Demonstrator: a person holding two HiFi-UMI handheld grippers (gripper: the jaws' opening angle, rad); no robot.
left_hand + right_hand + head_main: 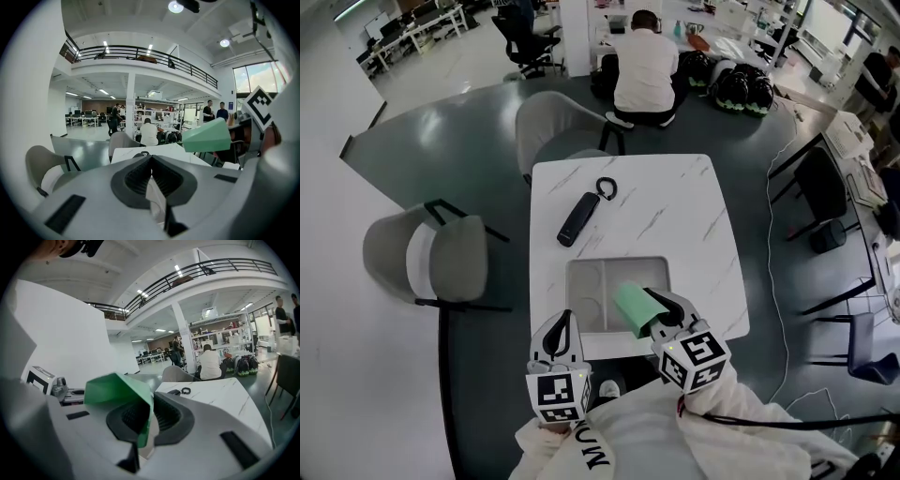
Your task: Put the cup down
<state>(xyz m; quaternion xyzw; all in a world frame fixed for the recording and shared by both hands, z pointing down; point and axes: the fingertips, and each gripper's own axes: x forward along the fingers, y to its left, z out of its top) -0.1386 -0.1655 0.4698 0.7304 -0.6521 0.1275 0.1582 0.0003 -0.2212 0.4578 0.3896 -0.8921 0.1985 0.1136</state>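
A green cup (632, 309) lies on its side in the air, its mouth wall pinched between the jaws of my right gripper (656, 304), just over the right part of a white compartment tray (619, 265). In the right gripper view the cup (117, 387) sticks out to the left of the right gripper (149, 404), which is shut on its thin wall. My left gripper (566, 319) hovers at the tray's front left corner, shut with nothing in it (151, 160). From the left gripper view the cup (206, 136) shows at the right.
The tray sits near the front edge of a white marble table (675, 206). A black oblong case with a loop strap (578, 217) lies behind the tray. Grey chairs stand at the left (427, 258) and far side (558, 127). A person (644, 70) sits beyond.
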